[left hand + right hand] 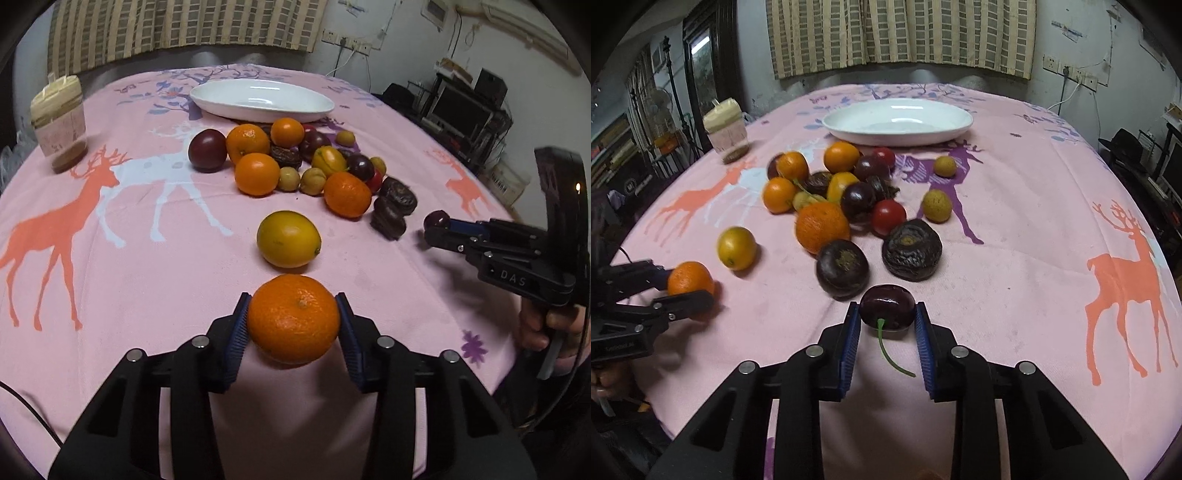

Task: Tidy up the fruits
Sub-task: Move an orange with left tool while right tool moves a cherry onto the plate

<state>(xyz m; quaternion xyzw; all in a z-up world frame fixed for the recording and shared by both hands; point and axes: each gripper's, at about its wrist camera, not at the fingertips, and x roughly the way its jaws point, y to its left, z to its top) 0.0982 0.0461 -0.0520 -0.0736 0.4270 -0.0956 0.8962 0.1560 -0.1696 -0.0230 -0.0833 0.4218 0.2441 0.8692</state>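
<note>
Both jaws clamped — left gripper (293, 325) on mandarin (293, 318), right gripper (887, 325) on cherry (887, 306); "DAS" lettering.

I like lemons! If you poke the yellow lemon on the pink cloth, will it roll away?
Probably a little: the lemon is rounded and lies loose, apart from the pile. Its oval shape would likely make it wobble, and the soft tablecloth should slow it.

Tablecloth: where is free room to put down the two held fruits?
Bare cloth lies right of the fruit pile, around the orange deer. The white plate is empty. Between plate and tongs it is crowded.
</note>
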